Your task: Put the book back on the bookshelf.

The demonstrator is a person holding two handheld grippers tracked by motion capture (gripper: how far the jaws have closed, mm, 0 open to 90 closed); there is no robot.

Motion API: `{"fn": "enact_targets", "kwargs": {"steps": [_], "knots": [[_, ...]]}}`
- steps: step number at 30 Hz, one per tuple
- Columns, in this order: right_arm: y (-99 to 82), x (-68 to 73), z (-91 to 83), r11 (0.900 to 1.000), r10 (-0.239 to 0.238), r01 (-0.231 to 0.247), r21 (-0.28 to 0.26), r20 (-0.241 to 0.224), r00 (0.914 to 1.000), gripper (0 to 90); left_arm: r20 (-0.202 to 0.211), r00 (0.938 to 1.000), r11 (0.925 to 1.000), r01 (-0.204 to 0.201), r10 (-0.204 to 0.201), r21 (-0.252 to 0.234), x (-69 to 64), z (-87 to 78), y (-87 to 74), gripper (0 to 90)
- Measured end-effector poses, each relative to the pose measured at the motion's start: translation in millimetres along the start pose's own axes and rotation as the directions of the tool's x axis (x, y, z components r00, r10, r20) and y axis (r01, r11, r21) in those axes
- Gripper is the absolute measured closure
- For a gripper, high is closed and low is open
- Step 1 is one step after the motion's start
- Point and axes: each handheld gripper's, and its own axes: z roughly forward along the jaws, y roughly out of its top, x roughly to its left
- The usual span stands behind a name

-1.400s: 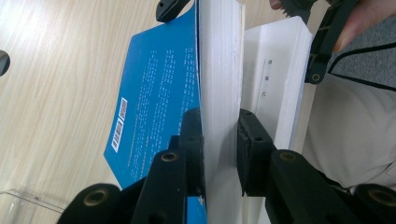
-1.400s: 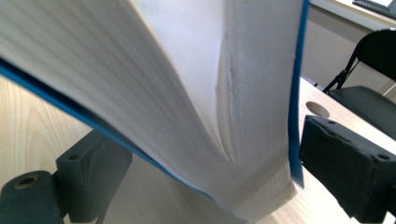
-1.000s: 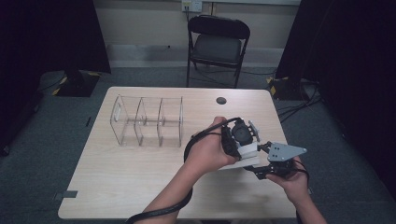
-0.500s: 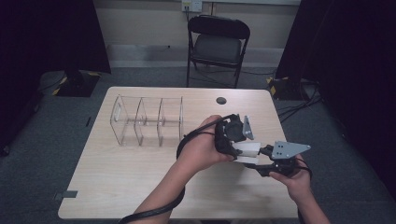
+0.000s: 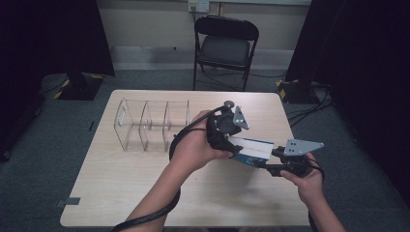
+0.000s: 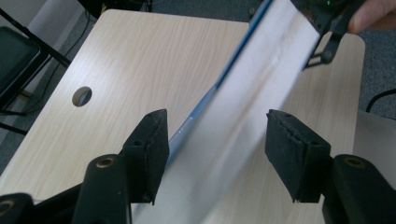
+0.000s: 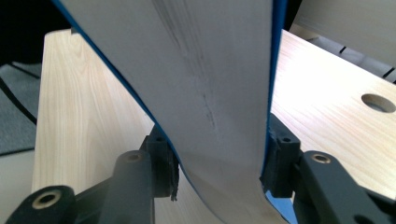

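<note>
A book with a blue cover and white page edges [image 5: 254,147] hangs above the table's right half between both grippers. My right gripper [image 5: 273,158] has just been closing, and its pads press on both sides of the book [image 7: 210,70]; it is shut on it [image 7: 219,163]. My left gripper [image 5: 233,145] has just been opening. In the left gripper view its jaws [image 6: 217,149] stand apart around the book [image 6: 252,93]; the right pad [image 6: 292,154] is clear of the pages.
A clear plastic organizer with three compartments [image 5: 150,123] stands on the left of the wooden table [image 5: 145,193]. A dark round hole [image 5: 228,103] sits near the far edge. A black folding chair [image 5: 225,46] stands behind the table.
The left gripper's jaws have opened off the book and that hand has drawn back to the left and a little up. The right gripper now holds the book, more of which shows between the grippers.
</note>
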Motion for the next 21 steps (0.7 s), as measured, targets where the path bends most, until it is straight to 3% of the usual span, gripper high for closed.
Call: {"fn": "enact_targets", "kwargs": {"steps": [2, 8, 13, 14, 21], "knots": [[2.1, -4.4, -0.3, 0.9994, 0.036, -0.036, 0.000, 0.001, 0.9994, 55.8, 0.003, 0.9999, 0.9999, 0.010, -0.010, 0.010, 0.6, -1.5, -3.1, 39.6], [6.7, -11.9, 0.0, 0.9975, 0.070, -0.070, 0.010, -0.005, 0.9975, 55.9, 0.014, 0.9988, 0.9987, 0.046, -0.046, 0.024, 3.2, -7.2, -9.9, 39.0], [8.4, -16.4, 0.2, 0.9963, 0.085, -0.085, 0.009, -0.004, 0.9964, 56.0, 0.024, 0.9982, 0.9976, 0.054, -0.055, 0.044, 2.8, -3.7, -18.3, 38.2], [8.6, -18.0, 0.2, 0.9956, 0.093, -0.093, 0.005, -0.002, 0.9956, 55.9, 0.043, 0.9956, 0.9948, 0.081, -0.083, 0.063, 2.3, -0.9, -22.5, 38.4], [9.8, -21.7, 1.0, 0.9944, 0.106, -0.106, 0.005, -0.001, 0.9944, 53.9, 0.061, 0.9937, 0.9933, 0.089, -0.094, 0.074, -1.9, 8.3, -32.2, 36.3]]}}
